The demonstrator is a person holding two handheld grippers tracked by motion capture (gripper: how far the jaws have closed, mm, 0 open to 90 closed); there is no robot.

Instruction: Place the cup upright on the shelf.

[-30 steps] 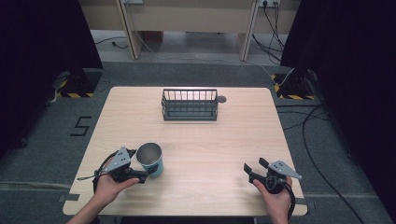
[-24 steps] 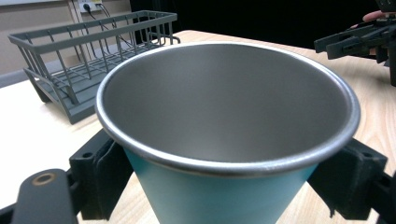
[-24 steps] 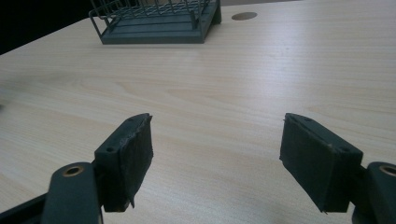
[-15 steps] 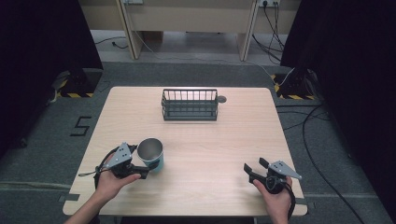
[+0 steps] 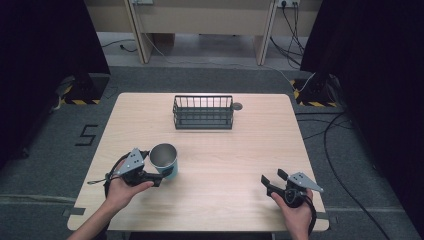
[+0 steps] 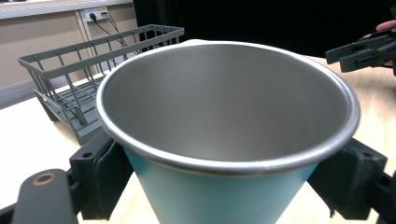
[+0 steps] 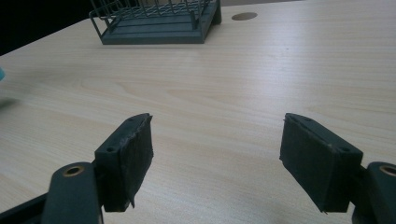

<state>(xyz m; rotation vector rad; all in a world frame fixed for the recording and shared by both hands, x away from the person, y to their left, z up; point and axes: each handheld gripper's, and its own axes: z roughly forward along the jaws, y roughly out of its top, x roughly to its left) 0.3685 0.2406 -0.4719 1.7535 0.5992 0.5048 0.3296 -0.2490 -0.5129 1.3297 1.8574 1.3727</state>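
The cup (image 6: 229,140), a tapered shape with teal outside and a smooth, matte steel inside and rolled rim, sits upright between your left gripper's (image 5: 161,178) rubber pads (image 6: 105,179), which press its sides. Your right gripper (image 7: 217,158) hovers spread wide over bare pale woodgrain table (image 7: 224,84), the grey wire basket (image 5: 203,112) well beyond both.

My light wood table (image 5: 240,165) stands on grey carpet (image 5: 210,80) — black curtains (image 5: 45,45) hang at both sides. Beyond it, a pale bench (image 5: 200,15) — cables (image 5: 345,145) trail across the floor at right.
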